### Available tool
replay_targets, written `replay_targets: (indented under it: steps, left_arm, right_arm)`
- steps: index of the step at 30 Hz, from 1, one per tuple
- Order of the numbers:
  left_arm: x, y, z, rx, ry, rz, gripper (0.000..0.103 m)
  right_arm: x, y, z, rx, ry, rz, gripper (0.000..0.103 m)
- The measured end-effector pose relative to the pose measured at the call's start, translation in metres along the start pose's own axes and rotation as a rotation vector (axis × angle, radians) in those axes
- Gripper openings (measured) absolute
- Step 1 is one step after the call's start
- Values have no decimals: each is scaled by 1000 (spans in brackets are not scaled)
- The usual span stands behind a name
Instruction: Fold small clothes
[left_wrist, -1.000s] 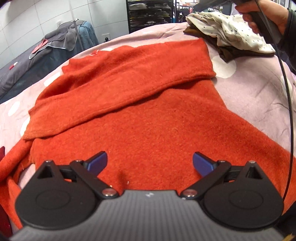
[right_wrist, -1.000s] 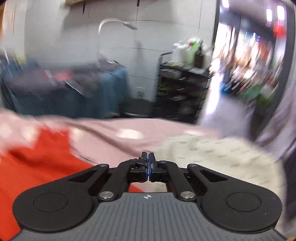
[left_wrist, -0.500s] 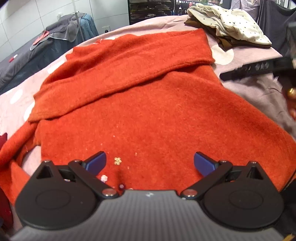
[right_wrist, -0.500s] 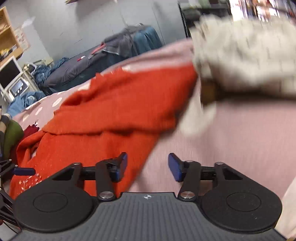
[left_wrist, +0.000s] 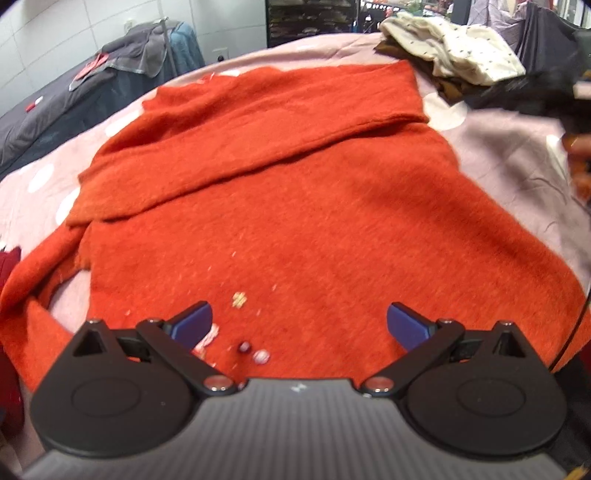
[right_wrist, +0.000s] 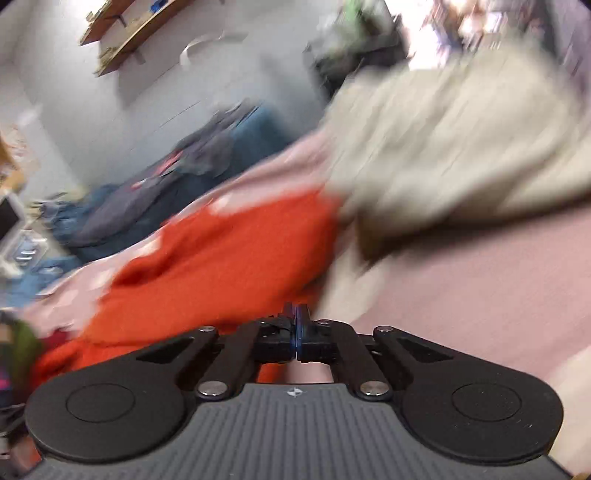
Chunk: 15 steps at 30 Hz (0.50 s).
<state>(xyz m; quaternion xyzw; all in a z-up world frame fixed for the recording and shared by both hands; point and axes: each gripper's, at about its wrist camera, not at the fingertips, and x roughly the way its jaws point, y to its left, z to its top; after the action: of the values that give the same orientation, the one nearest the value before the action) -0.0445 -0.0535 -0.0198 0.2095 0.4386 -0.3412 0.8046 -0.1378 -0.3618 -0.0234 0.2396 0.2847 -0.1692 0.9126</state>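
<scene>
An orange-red sweater lies spread on the pink dotted bedcover, its sleeve folded across the upper body. My left gripper is open and empty, hovering over the sweater's near part with small decorations between its fingers. My right gripper is shut with nothing between its pads, above the bedcover at the sweater's right edge. The right wrist view is motion-blurred. The right gripper shows as a dark blur in the left wrist view.
A pile of cream dotted and brown clothes sits at the far right of the bed, close to the right gripper. A grey-covered surface and black shelving stand beyond the bed. Dark red fabric lies at the left edge.
My left gripper pulled back and rose, showing more of the sweater's lower part. My right gripper came down beside the sweater, opened briefly, then shut again.
</scene>
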Motion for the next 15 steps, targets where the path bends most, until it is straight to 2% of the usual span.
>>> replay_targets:
  steps: [1,2,4,5,6,8,10,13,15]
  left_arm:
    - [1,3,-2,-8,8,0,103]
    - [1,5,-3,-17,14,-1,103]
    - [-1,8,-5,-31,12,-6,103]
    - [-4,9,-7,-33,6,-3,103]
    - [-7,10,-9,-35,-2,2,103]
    - [-13,13,-13,-39,-16,17,103]
    - [-16,17,-17,-44,-6,18,103]
    - [-18,24,-22,-59,27,24,103]
    - [-18,28,-26,-68,34,28,103]
  right_arm:
    - [-5,-3,8,-48,-7,-51,0]
    - [-5,-8,14,-71,12,-65,0]
    - [-5,-17,16,-36,52,-34,4]
    - [-6,-17,13,-41,82,12,22]
    - [-5,-9,8,-56,118,57,31]
    - [-4,5,-9,-41,146,114,72]
    - [0,15,-26,33,188,143,85]
    - [8,23,-54,123,266,187,80]
    - [3,30,-67,127,239,215,76]
